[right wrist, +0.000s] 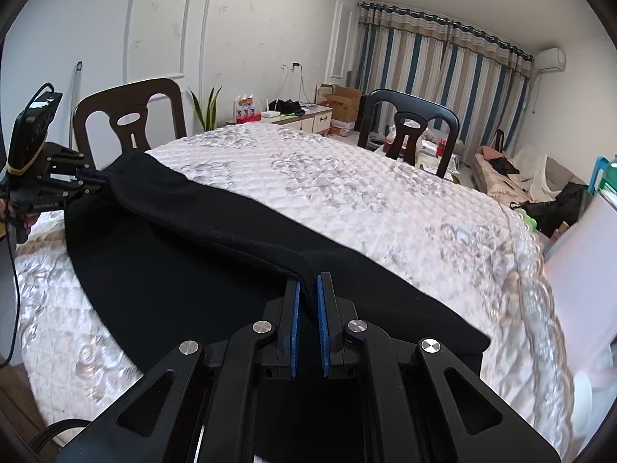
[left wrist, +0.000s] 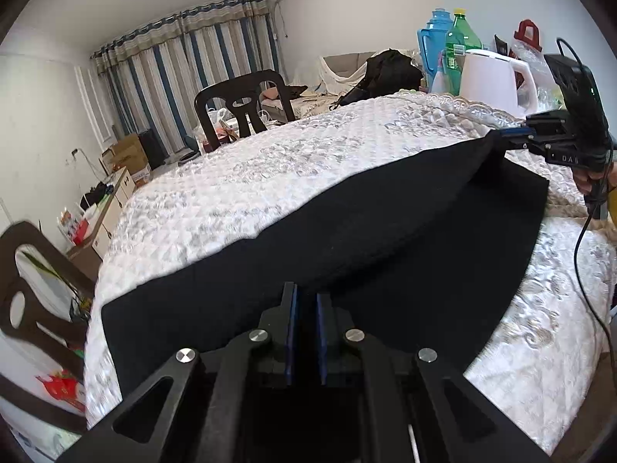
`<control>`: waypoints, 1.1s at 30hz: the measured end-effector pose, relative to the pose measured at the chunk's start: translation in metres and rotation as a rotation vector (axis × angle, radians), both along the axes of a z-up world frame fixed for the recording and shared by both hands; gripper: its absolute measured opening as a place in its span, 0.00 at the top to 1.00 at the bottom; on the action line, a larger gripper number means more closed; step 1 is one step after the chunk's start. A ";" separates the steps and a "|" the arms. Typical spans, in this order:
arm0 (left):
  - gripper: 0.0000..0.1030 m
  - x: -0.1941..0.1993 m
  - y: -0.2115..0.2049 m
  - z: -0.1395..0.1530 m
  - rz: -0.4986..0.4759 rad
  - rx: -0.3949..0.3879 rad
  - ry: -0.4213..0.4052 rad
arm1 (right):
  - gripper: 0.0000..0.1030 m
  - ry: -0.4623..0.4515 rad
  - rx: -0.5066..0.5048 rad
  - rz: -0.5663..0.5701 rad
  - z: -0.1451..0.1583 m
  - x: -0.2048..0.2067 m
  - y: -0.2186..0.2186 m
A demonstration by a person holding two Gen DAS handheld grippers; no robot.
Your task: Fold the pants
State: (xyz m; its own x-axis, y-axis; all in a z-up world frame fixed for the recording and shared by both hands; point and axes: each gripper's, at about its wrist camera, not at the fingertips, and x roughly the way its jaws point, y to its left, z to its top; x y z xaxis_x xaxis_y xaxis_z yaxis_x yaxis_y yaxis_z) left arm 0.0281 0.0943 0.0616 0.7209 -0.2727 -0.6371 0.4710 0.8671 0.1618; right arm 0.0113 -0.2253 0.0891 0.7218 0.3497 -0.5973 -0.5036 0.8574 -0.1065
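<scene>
The black pants lie across a table with a white quilted cover. My left gripper is shut on the near edge of the pants and lifts a fold of the cloth. My right gripper shows at the far right in the left wrist view, shut on the other end of the same raised edge. In the right wrist view my right gripper pinches the pants, and my left gripper holds the far end at the left. The lifted edge hangs taut between both grippers above the flat layer.
A white kettle, a green bottle and a blue jug stand at the table's far right edge. Dark chairs stand around the table. A cable hangs from the right gripper.
</scene>
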 end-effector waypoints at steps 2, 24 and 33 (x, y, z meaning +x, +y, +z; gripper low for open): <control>0.90 -0.011 -0.001 -0.003 0.002 -0.004 0.001 | 0.92 0.009 0.011 -0.011 -0.005 -0.008 -0.003; 0.95 -0.075 -0.009 -0.027 -0.018 0.002 0.069 | 0.92 0.096 0.014 -0.030 -0.032 -0.056 -0.020; 0.87 -0.069 -0.005 -0.024 -0.018 -0.103 0.116 | 0.92 0.125 0.092 -0.126 -0.024 -0.060 -0.059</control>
